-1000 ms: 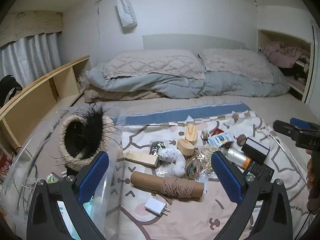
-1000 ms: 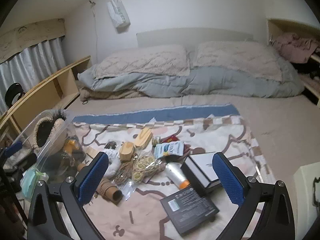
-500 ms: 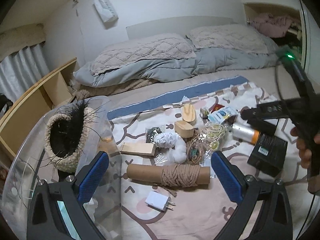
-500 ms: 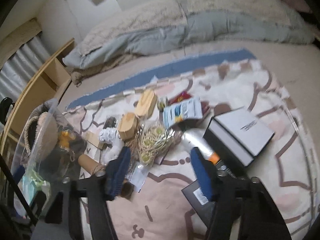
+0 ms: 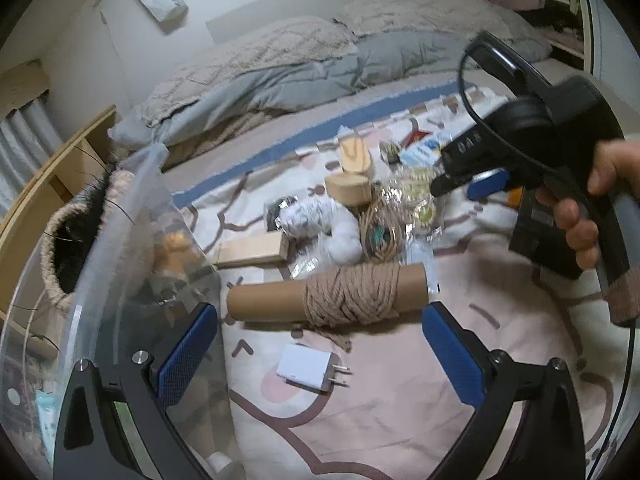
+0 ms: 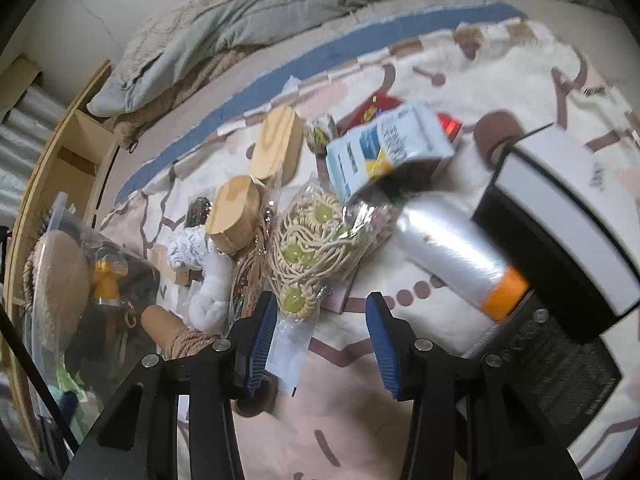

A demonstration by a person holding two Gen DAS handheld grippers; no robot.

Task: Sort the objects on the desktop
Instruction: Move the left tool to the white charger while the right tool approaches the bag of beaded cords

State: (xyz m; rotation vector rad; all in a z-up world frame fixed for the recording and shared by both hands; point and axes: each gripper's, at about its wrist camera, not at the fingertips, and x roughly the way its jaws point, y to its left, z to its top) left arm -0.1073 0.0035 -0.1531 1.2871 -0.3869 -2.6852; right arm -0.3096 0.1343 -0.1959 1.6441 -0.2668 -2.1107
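Note:
Loose objects lie in a pile on a patterned blanket (image 5: 360,420). My left gripper (image 5: 320,356) stands open just above it, with a cardboard tube wound with twine (image 5: 328,296) and a white plug adapter (image 5: 306,368) ahead between its fingers. My right gripper (image 6: 322,344) points steeply down, its jaws closing. The lower end of a clear bag of cord daisies (image 6: 308,240) lies between them, and the pads do not press on it. In the left wrist view a hand (image 5: 580,216) holds that gripper over the pile.
A clear plastic bin (image 5: 120,240) with a woven hat (image 5: 60,240) stands at the left. A silver bottle with an orange cap (image 6: 452,248), a black-and-white box (image 6: 560,216), a blue-white packet (image 6: 384,148) and two round wooden boxes (image 6: 236,208) crowd the pile.
Both grippers have sunk toward the blanket and tilted down. The right gripper's jaws have narrowed from wide open and now sit over the bag of cord daisies.

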